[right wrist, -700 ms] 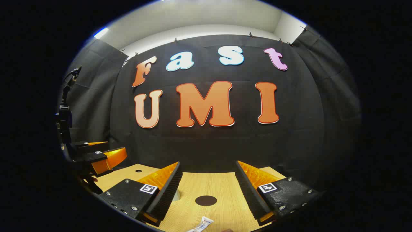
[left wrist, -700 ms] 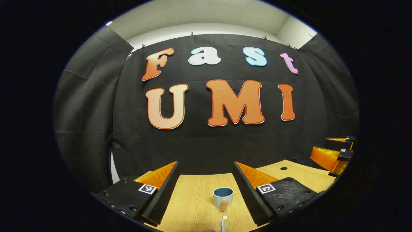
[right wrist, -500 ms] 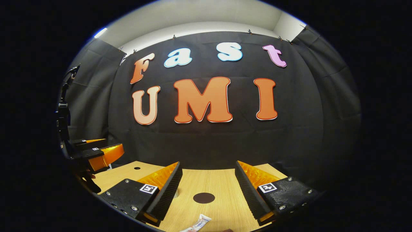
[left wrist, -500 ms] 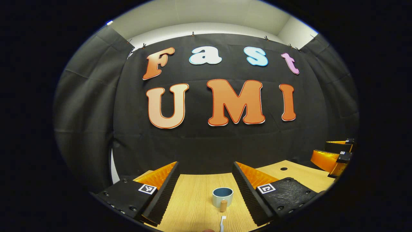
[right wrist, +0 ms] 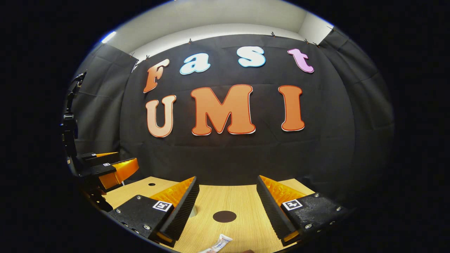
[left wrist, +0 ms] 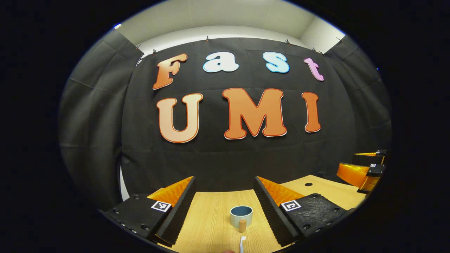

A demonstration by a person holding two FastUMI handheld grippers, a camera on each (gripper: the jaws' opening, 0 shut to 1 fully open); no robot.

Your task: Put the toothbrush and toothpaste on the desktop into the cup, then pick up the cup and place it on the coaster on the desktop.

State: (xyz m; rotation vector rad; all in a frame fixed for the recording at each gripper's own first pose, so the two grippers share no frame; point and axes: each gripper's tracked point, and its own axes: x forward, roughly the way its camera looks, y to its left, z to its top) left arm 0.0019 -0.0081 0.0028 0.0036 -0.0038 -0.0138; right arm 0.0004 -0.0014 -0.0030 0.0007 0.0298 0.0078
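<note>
Both grippers, left (left wrist: 223,207) and right (right wrist: 226,207), gape empty above the wooden desktop (left wrist: 211,225); we judge nothing done: white toothbrush (left wrist: 242,243) lies near the round blue-lined cup (left wrist: 241,215), white toothpaste tube (right wrist: 218,244) near the dark round coaster (right wrist: 224,216).

Both views were evenly lit from overhead, with a bright strip of ceiling light (right wrist: 108,36) at the upper left. The desk (left wrist: 211,218) looked bright and glare-free. Straight lines bowed toward the edges; focus stayed sharp throughout.
</note>
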